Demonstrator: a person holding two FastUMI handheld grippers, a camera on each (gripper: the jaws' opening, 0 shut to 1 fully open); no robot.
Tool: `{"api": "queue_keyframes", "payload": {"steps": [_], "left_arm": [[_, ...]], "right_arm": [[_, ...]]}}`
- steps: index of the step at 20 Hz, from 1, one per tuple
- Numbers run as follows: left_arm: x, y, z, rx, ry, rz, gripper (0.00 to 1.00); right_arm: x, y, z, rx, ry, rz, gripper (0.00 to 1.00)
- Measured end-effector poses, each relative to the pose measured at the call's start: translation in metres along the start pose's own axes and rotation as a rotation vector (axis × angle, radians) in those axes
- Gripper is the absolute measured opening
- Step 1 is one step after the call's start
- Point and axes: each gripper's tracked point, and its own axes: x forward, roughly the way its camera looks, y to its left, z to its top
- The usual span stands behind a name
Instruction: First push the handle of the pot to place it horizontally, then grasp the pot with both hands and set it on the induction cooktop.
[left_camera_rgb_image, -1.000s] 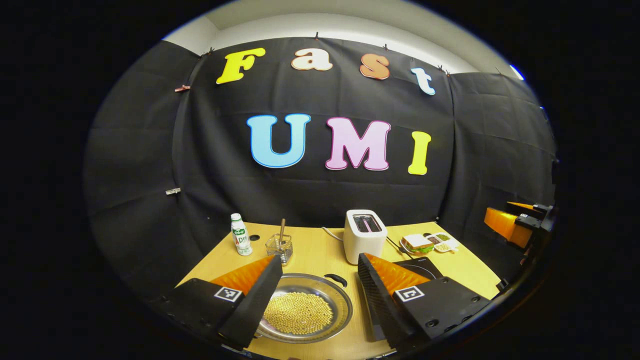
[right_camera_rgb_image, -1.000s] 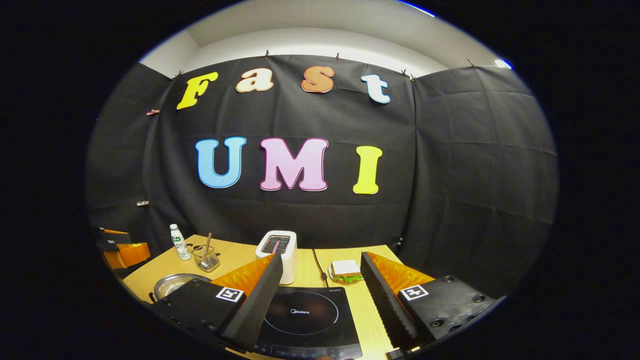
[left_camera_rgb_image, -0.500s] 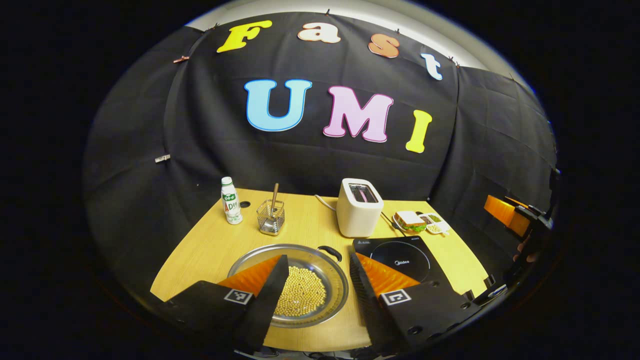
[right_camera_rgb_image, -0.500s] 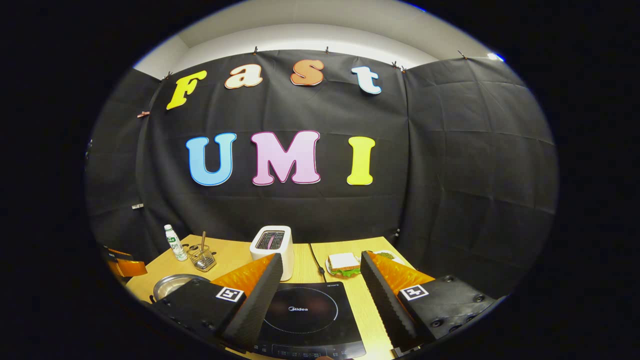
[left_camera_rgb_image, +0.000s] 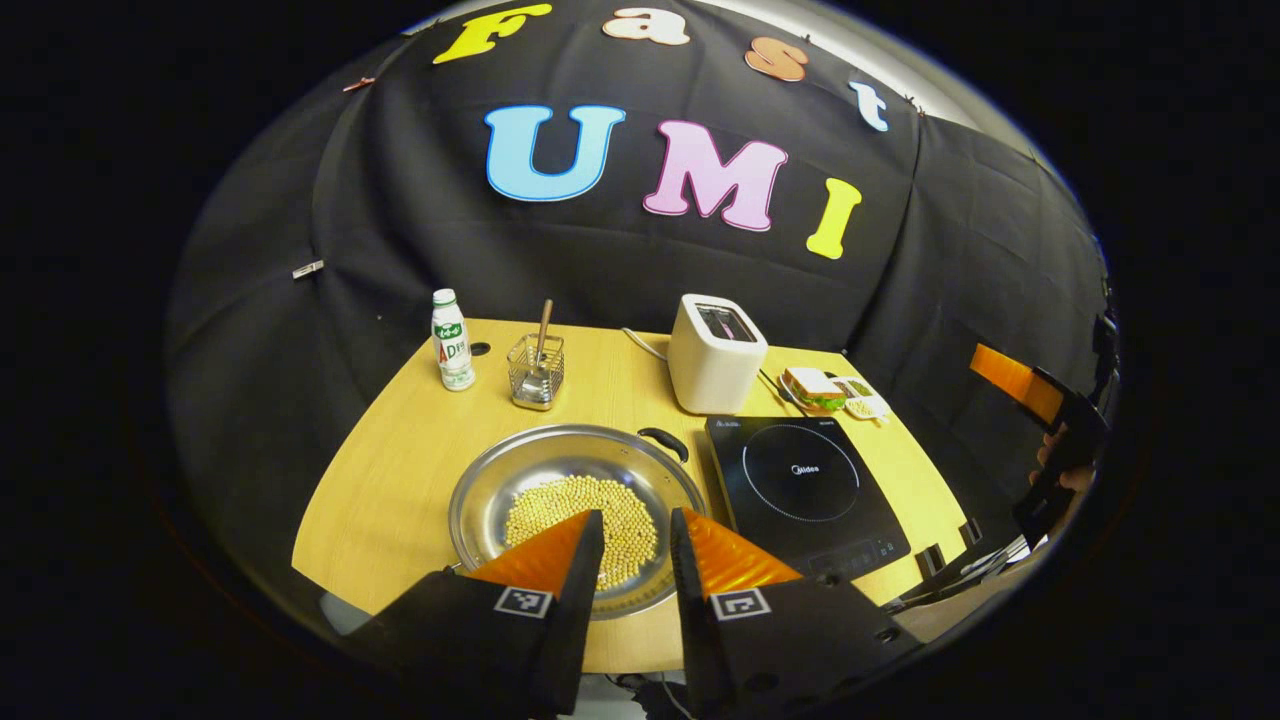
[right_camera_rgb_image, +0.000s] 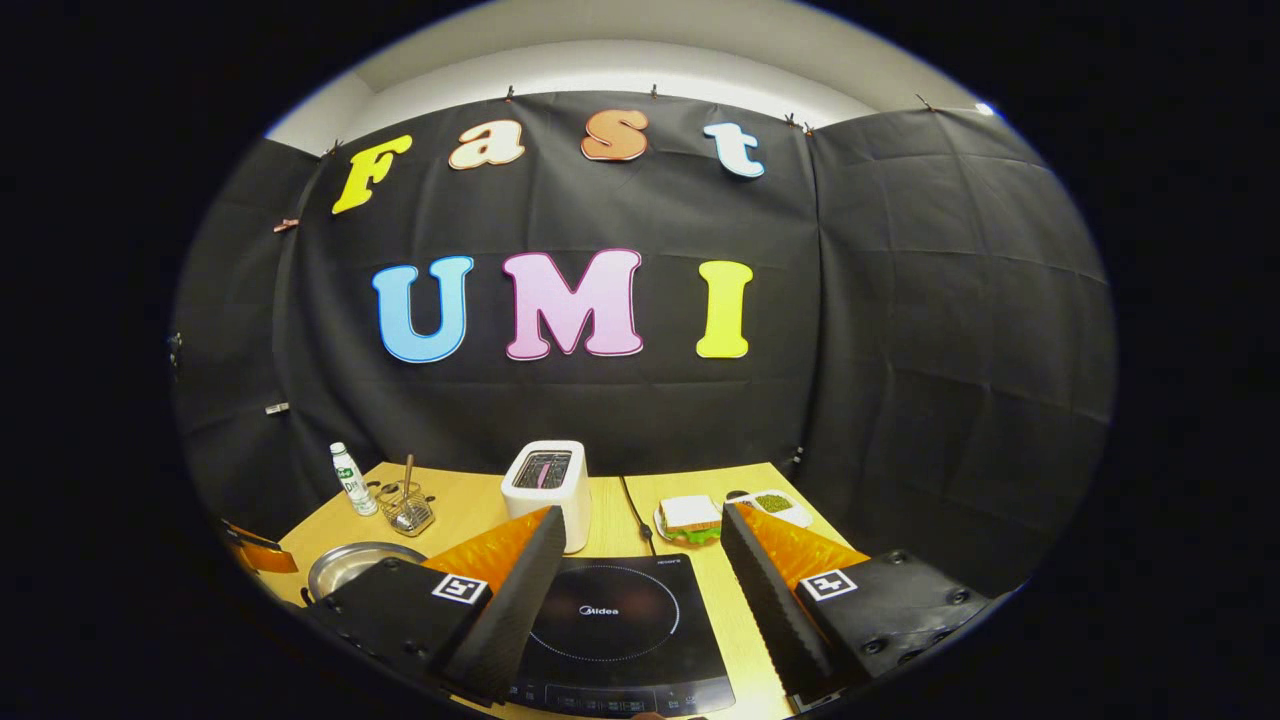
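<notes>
One yellow table (left_camera_rgb_image: 400, 470) fronts black cloth (left_camera_rgb_image: 600, 270).

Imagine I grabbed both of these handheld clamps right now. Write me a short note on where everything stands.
Left gripper: nearly closed, a narrow gap between the fingers, holding nothing, hovering above the near rim of the pot.
Right gripper: wide open, empty, poised over the induction cooktop.
Things: the pot, with yellow beans in it, sits on the table left of the cooktop. Its black handle is at the far right rim, pointing toward the toaster.
Done: nothing visible yet.
Left: push the handle to horizontal, grip the pot with both grippers, set it on the cooktop.
</notes>
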Motion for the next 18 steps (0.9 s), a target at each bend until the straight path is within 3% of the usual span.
{"api": "queue_keyframes", "payload": {"steps": [1,2,3,9,18], "left_arm": [[0.0,0.001,-0.005,0.002,0.015,-0.008,0.38],[0.0,0.004,-0.011,0.003,0.031,-0.008,0.41],[0.0,0.008,-0.017,0.005,0.045,-0.004,0.32],[-0.002,0.022,-0.058,-0.003,0.123,0.011,0.18],[-0.008,0.049,-0.101,-0.053,0.209,-0.002,0.05]], "right_arm": [[0.0,0.002,-0.002,0.001,0.005,0.003,0.98],[0.0,0.003,-0.003,0.0,0.009,0.005,0.98],[0.0,0.004,-0.005,-0.002,0.012,0.008,0.98],[-0.004,0.009,-0.012,-0.002,0.036,0.017,0.98],[-0.009,0.011,-0.025,-0.007,0.077,0.009,0.98]]}}
